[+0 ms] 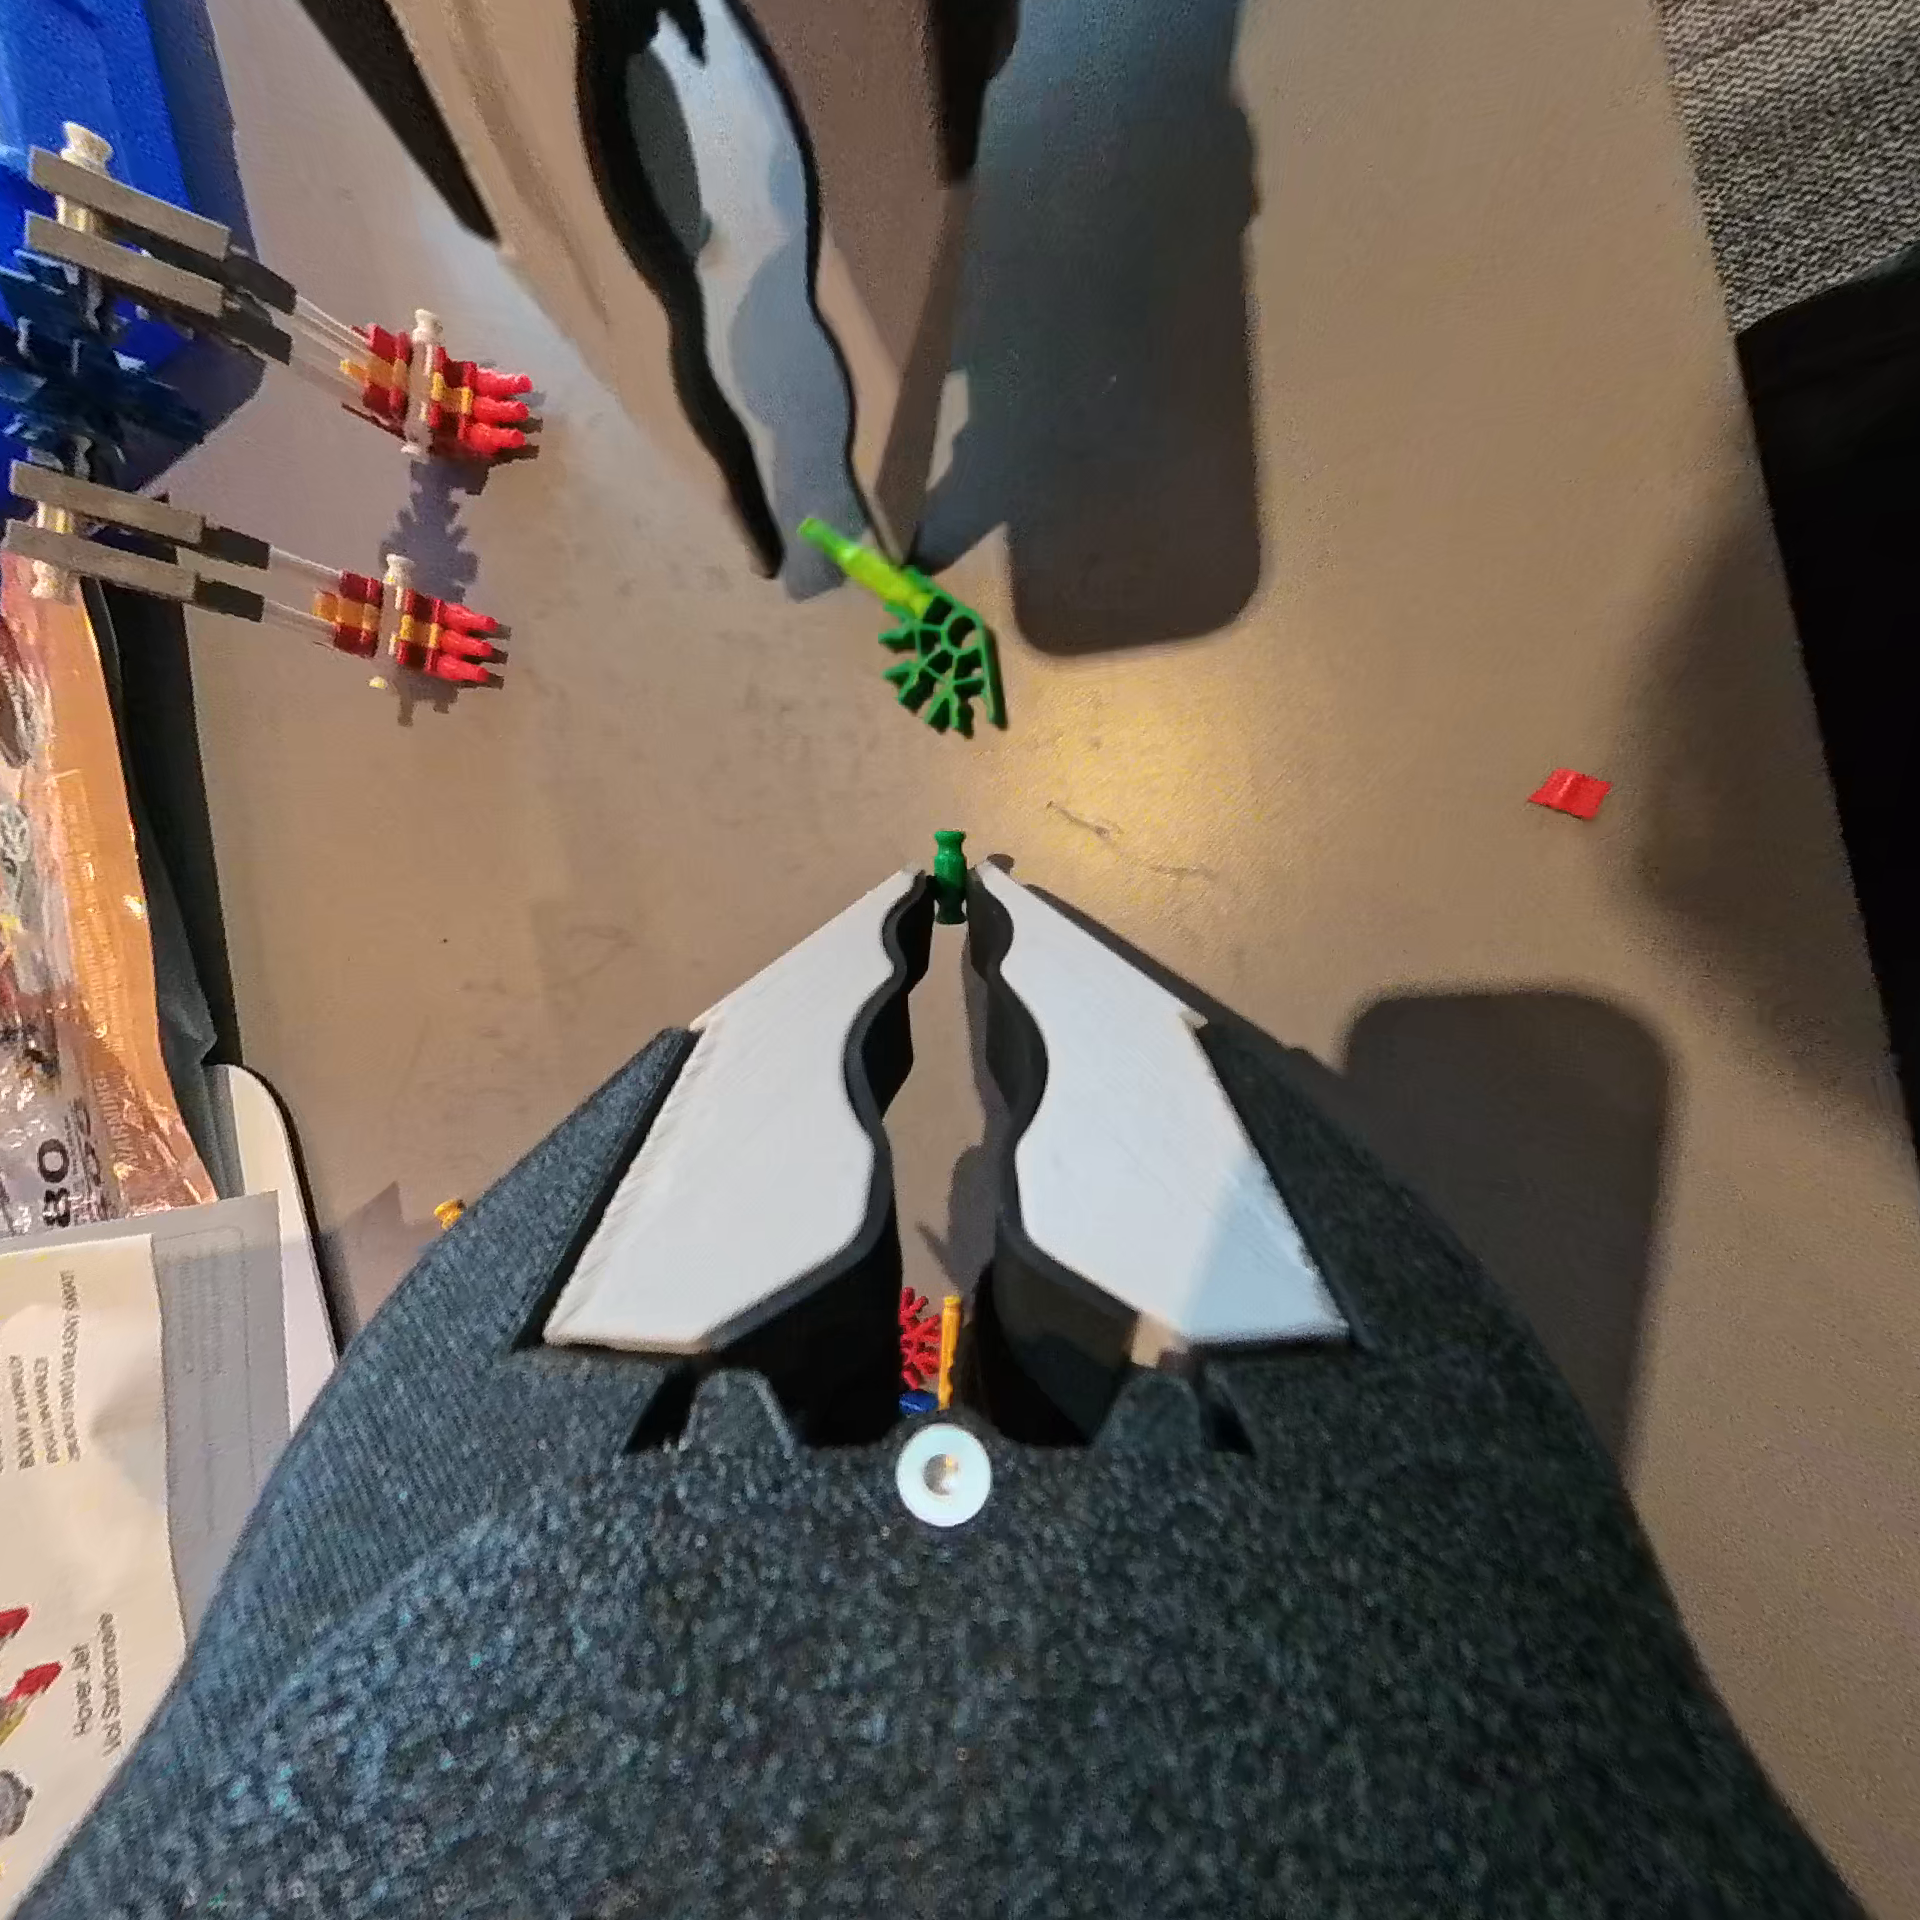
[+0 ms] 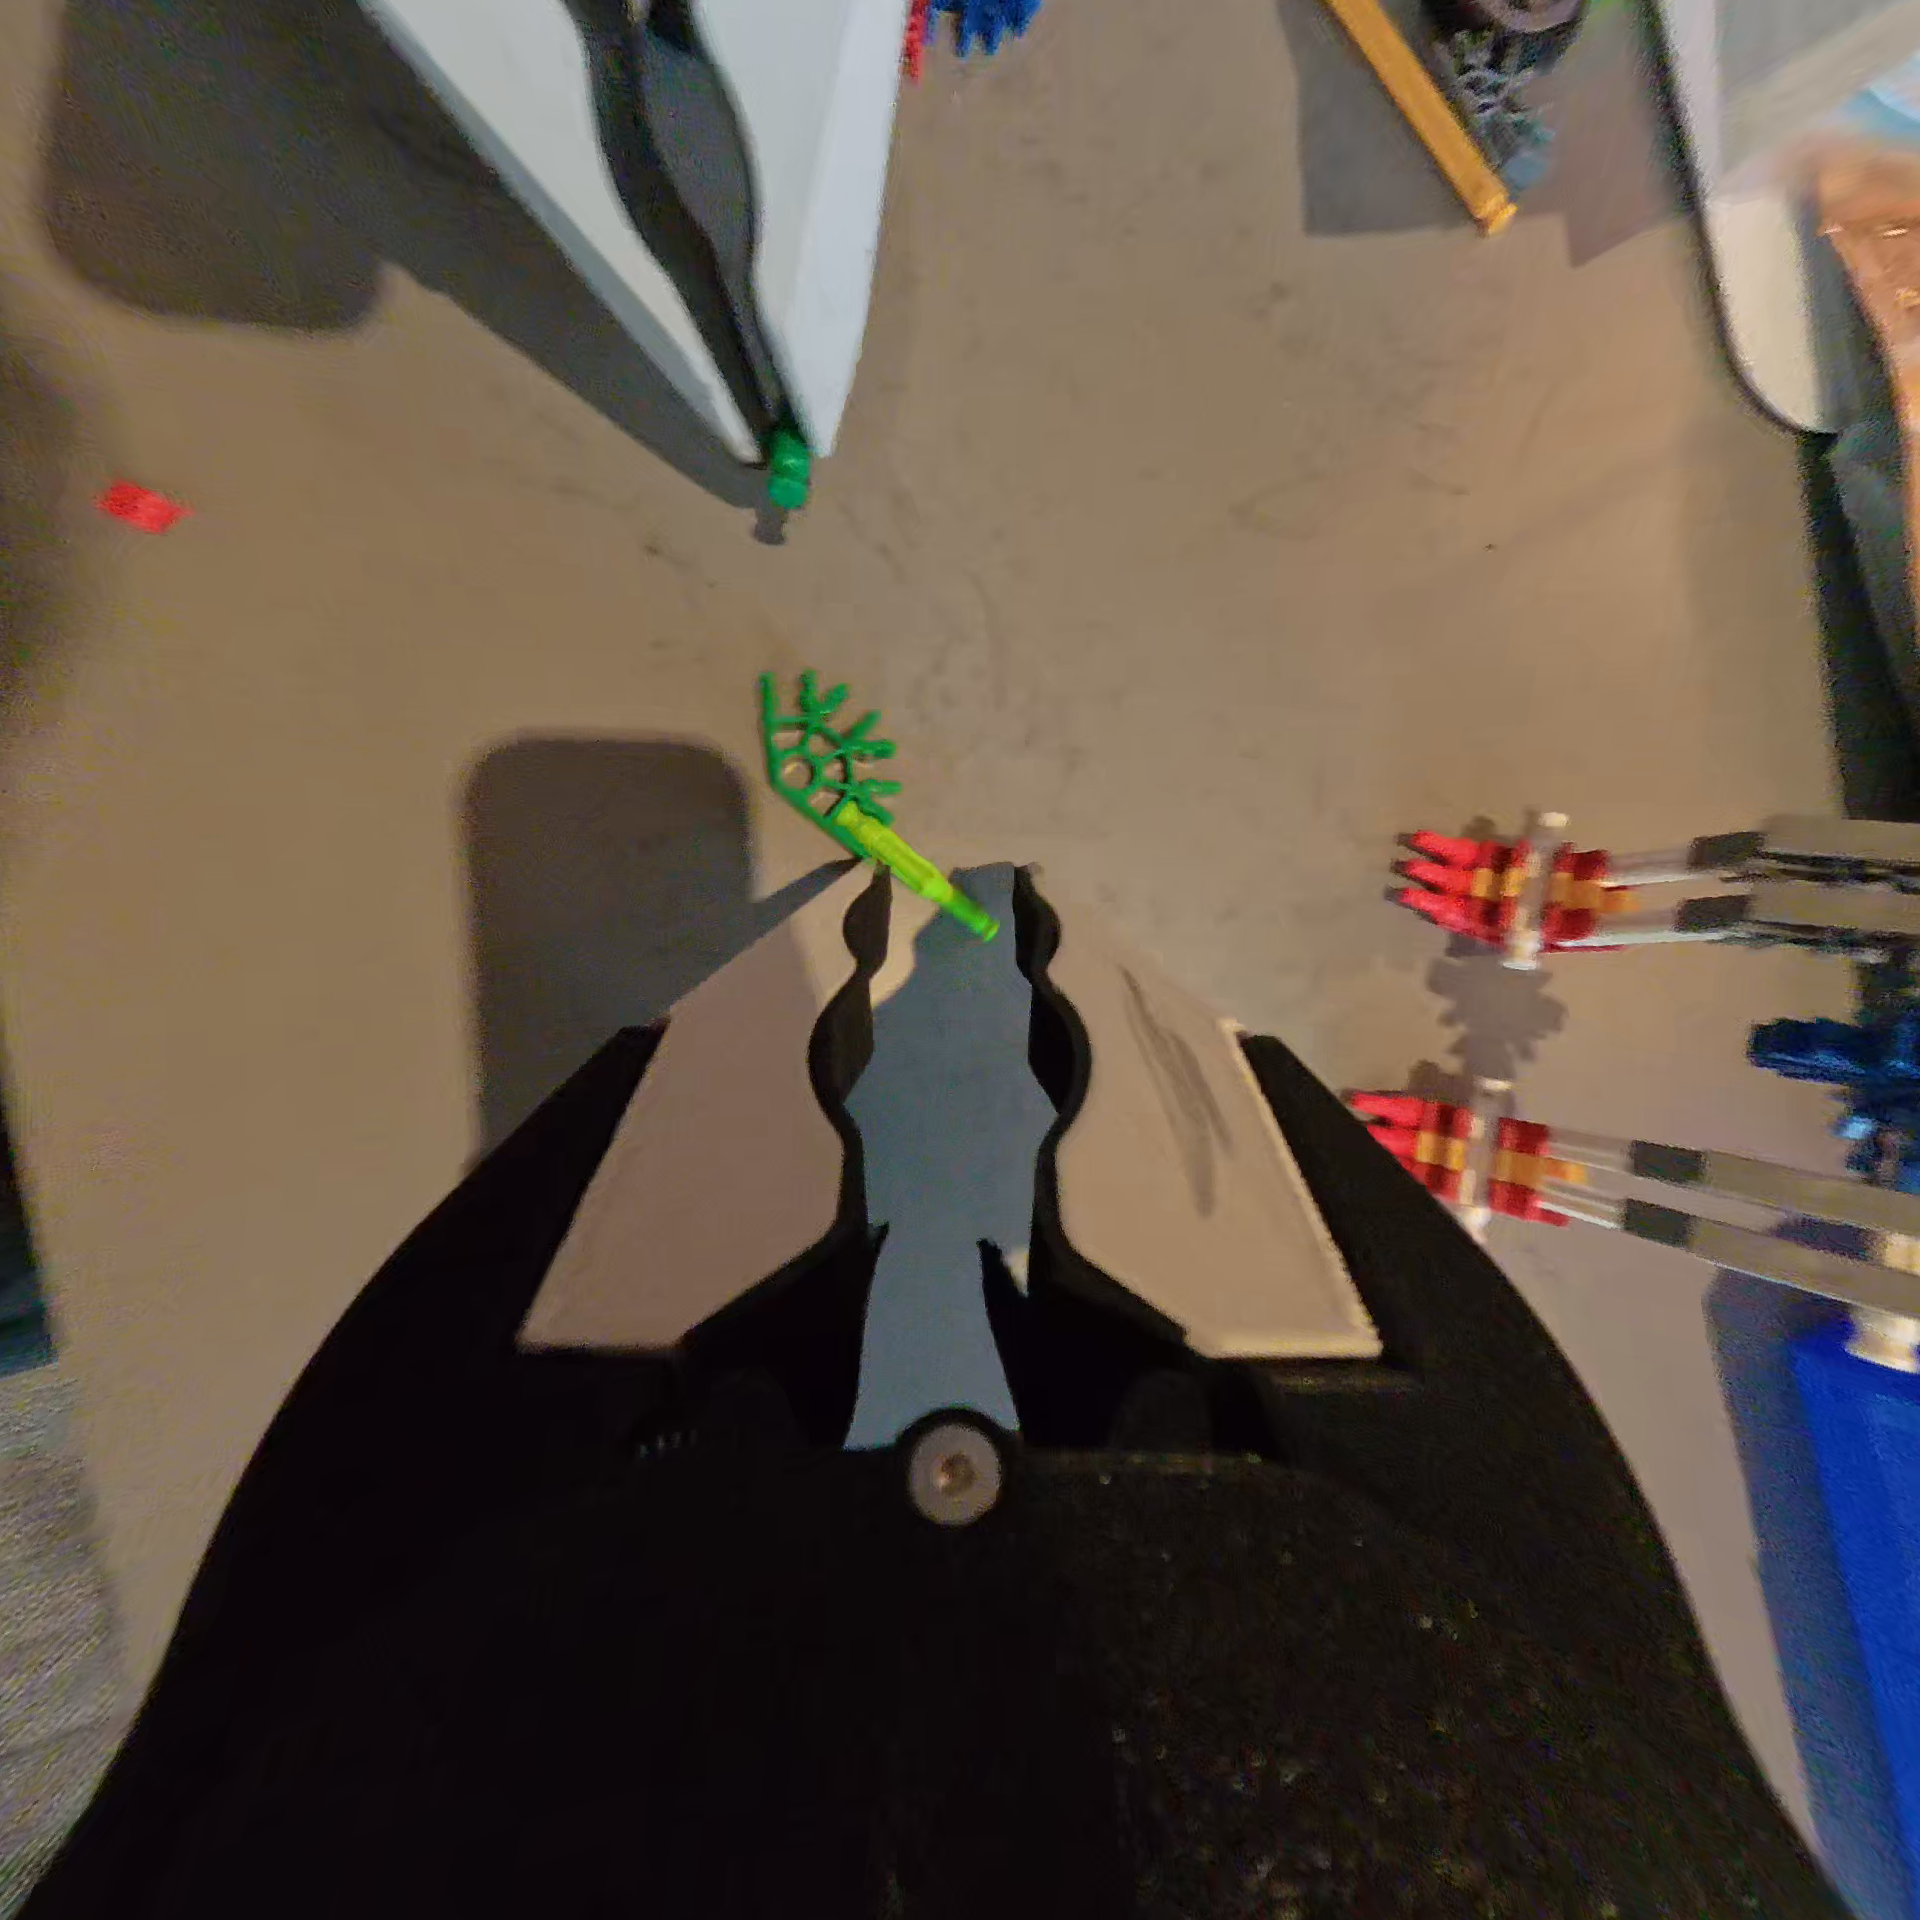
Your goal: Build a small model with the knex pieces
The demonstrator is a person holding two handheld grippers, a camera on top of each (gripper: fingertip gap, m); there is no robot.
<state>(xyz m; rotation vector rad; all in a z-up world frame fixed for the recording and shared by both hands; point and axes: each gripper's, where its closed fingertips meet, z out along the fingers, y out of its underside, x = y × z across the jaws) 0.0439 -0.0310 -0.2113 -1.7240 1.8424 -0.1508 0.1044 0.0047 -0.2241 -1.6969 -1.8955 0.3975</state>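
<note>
My left gripper is shut on a small dark green rod, pinched upright at the fingertips just above the tan table. It also shows at the top of the right wrist view with the dark green rod. A green fan-shaped connector lies on the table with a light green rod plugged into it. My right gripper is open, its fingertips on either side of the light green rod, which sticks out of the green connector. The right gripper also shows in the left wrist view.
A built model with red connectors and grey rods stands at one side against a blue block. A small red piece lies apart. An instruction sheet, a parts bag and a yellow rod sit at the edges. One gripper's finger ends stand about 8 centimeters off the other's. Between my left fingertips and the small red piece there is roughly 10 centimeters. Look for it in the right wrist view too.
</note>
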